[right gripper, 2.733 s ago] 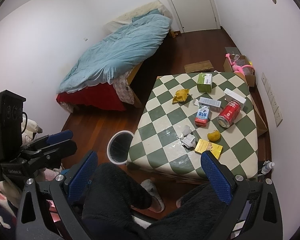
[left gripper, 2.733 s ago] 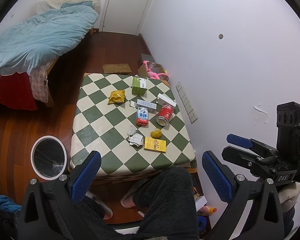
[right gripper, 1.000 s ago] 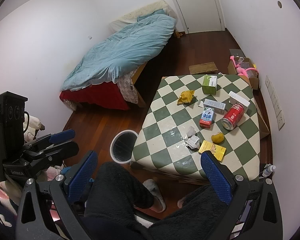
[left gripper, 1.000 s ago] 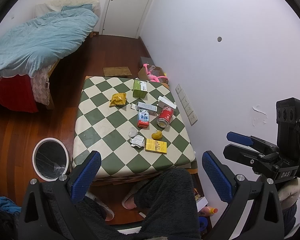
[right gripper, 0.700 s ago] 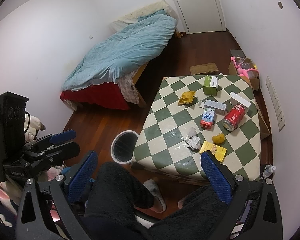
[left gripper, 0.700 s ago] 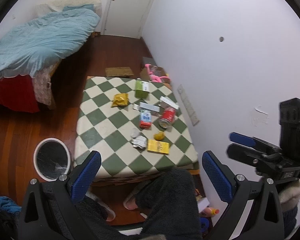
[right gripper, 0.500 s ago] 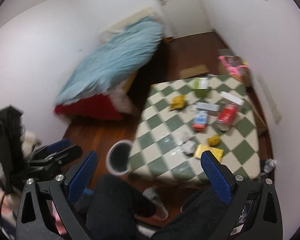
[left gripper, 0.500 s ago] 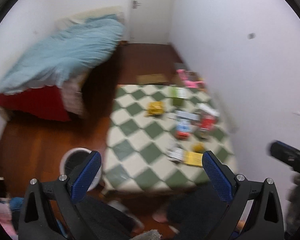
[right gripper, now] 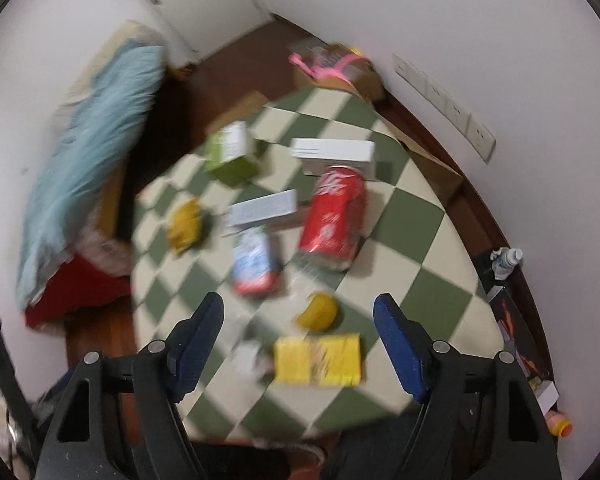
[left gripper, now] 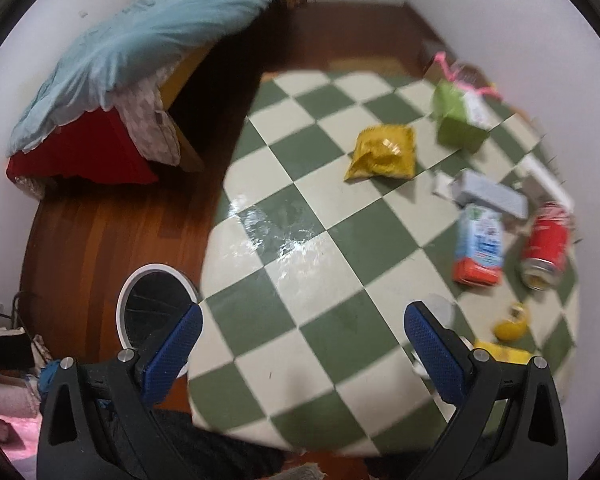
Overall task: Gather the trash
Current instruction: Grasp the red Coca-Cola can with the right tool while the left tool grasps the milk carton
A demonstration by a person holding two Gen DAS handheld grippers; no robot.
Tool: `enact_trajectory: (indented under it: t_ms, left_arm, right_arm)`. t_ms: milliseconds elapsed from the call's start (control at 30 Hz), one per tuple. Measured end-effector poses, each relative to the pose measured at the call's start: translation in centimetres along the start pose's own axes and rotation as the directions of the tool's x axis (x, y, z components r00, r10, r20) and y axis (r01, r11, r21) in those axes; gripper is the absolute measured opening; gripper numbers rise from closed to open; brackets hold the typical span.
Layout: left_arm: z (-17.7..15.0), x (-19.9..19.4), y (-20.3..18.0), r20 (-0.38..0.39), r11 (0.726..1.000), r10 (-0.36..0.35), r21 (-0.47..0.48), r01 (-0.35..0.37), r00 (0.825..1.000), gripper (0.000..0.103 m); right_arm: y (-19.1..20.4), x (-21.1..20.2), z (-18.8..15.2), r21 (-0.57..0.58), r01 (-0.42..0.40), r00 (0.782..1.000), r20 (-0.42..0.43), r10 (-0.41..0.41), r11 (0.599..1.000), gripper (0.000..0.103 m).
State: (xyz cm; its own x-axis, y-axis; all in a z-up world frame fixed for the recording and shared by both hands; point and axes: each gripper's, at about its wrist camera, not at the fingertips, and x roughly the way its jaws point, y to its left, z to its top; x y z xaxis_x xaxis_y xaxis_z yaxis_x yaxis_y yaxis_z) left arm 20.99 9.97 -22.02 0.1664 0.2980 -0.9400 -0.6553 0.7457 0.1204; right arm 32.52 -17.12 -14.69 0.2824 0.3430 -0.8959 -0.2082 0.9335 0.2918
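Trash lies on a green-and-white checked table: a red can on its side, a blue-and-red carton, a yellow snack bag, a green box, a grey box, a white box, a small yellow lump, a flat yellow packet and crumpled paper. My left gripper is open and empty above the table's near left part. My right gripper is open and empty above the yellow lump and packet.
A white round bin with a black liner stands on the wood floor left of the table. A bed with a blue duvet is at the far left. A box with pink items sits by the wall. A small bottle stands on the floor at right.
Both grippers have dropped from high above down close to the table. The views are blurred by the motion. The trash has not moved.
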Motion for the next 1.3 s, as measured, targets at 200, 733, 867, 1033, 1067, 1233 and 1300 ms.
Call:
enact_trajectory:
  t_ms: [200,733,867,1033,1067,1233,1300]
  left_arm:
    - [2.5,6.8,-2.2,-0.082,0.995,0.068,0.083,-0.061,0.994,0.103]
    - [5.4,6.9,-12.0,-0.157,0.956,-0.171,0.214,0.202,0.973,0.097]
    - [5.3,8.3,-15.8,-0.243,0.938,-0.209,0.225,0.264,0.947,0.084]
    - [5.0,9.0,-19.1,-0.275,0.924,-0.201,0.266,0.275,0.940,0.083]
    - [4.9,9.1,-19.5,-0.275,0.923,-0.193,0.275,0.269,0.942,0.083]
    - [4.6,9.6,-20.2,-0.281,0.922,-0.187,0.281,0.267,0.941,0.055]
    - [4.4,9.5,-20.3,-0.288,0.921,-0.217,0.256,0.293,0.933,0.044]
  right_arm:
    - [-1.5,10.4,5.3,0.066,0.097,0.988,-0.123,-0.088,0.993,0.079]
    - [-3.6,15.5,5.7,-0.066,0.206,0.943,-0.255,-0.216,0.976,0.065]
    - [-5.9,14.1,4.6,-0.095,0.239,0.929,-0.266,-0.256,0.966,0.065]
    - [-7.7,14.3,4.1,-0.080,0.249,0.922,-0.285,-0.262,0.965,0.065]
    - [-7.7,14.4,4.1,-0.080,0.253,0.921,-0.287,-0.265,0.964,0.065]
    - [-8.1,15.2,3.9,-0.075,0.262,0.917,-0.292,-0.273,0.962,0.063]
    - [-8.1,15.2,3.8,-0.069,0.260,0.920,-0.285,-0.269,0.963,0.063]
